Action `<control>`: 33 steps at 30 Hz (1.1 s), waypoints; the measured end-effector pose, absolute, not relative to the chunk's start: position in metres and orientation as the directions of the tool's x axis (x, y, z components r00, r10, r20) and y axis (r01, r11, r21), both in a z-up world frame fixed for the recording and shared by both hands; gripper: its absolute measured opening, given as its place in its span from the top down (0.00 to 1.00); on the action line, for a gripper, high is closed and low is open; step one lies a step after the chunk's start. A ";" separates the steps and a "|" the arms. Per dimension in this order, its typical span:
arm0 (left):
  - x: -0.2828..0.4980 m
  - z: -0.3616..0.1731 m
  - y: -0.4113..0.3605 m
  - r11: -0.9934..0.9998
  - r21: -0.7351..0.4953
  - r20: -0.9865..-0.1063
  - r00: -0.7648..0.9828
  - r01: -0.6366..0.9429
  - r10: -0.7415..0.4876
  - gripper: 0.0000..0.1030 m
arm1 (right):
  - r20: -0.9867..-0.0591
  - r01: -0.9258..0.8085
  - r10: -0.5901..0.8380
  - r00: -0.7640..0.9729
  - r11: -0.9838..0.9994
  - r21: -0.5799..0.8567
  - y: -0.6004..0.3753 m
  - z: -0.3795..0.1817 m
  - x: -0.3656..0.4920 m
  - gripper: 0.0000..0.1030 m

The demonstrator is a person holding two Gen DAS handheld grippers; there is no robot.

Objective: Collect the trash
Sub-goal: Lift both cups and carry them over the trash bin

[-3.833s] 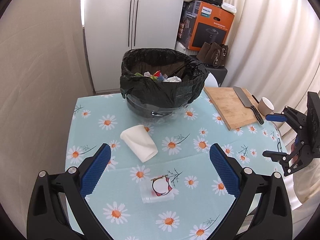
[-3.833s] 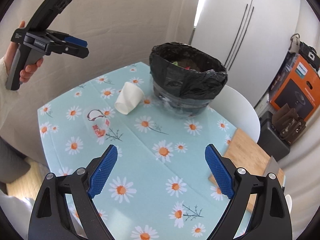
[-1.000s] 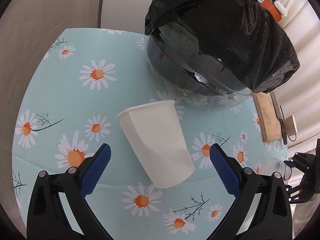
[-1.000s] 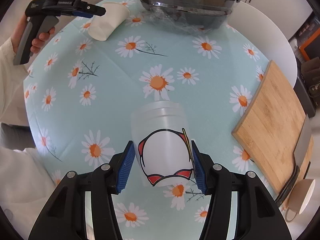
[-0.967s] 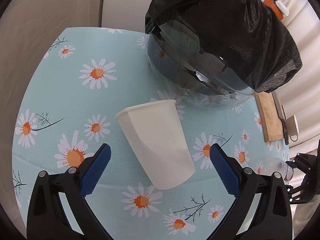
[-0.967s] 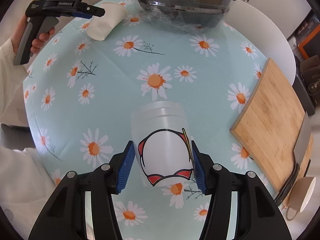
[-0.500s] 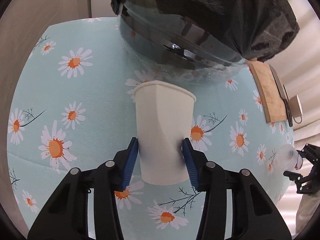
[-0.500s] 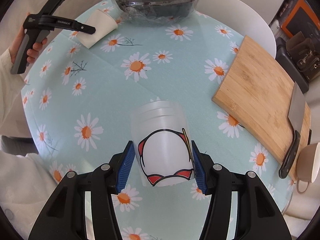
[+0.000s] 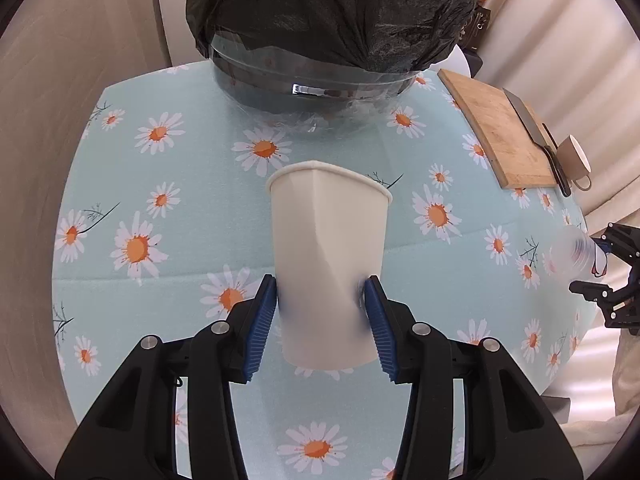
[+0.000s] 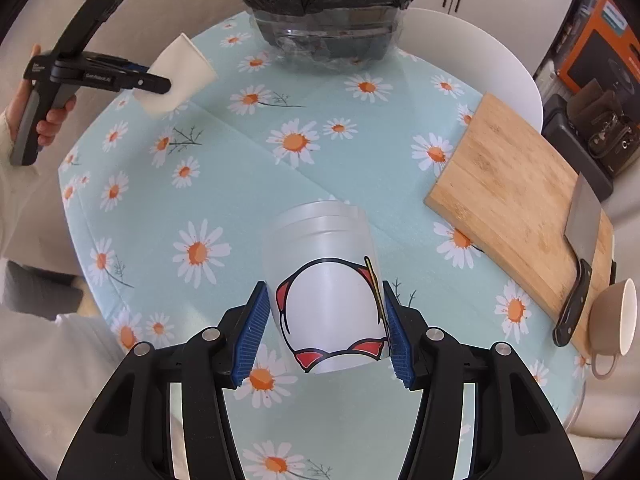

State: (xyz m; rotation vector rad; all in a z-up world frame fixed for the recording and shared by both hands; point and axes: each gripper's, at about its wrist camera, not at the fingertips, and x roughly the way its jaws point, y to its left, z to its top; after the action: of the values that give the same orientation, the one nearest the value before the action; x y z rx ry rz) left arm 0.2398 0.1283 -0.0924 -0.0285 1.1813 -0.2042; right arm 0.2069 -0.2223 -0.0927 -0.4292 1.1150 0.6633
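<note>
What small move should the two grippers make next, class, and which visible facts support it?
Probably carry both cups forward and up over the bin. The left gripper is shut on the creased paper cup, the right gripper on the printed plastic cup, both are off the tablecloth, and the black-lined bin stands ahead.

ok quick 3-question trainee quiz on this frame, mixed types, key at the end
1. True or false: the left gripper is shut on the white paper cup.
2. What does the right gripper hold? A) knife B) frosted plastic cup C) mug
3. Fill in: the knife lies on the ____.

Key: 1 true. 2 B, the frosted plastic cup. 3 cutting board.
</note>
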 end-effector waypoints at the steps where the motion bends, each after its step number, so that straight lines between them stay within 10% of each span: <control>1: 0.234 -0.089 0.128 0.983 -0.119 -0.916 0.367 0.142 -0.164 0.55 | -0.917 -0.684 0.277 0.287 0.730 0.006 -0.222 -0.091 0.204 0.51; 33: 0.163 0.044 0.122 0.968 0.011 -0.801 0.582 0.252 -0.143 0.55 | -0.671 -0.772 0.607 0.426 0.630 0.080 -0.198 0.016 0.205 0.51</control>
State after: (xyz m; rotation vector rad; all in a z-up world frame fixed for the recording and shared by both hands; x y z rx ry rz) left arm 0.1626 0.1221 0.0444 0.1284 0.9218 -0.2316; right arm 0.2053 -0.1978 0.0160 -0.2557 0.7238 0.8734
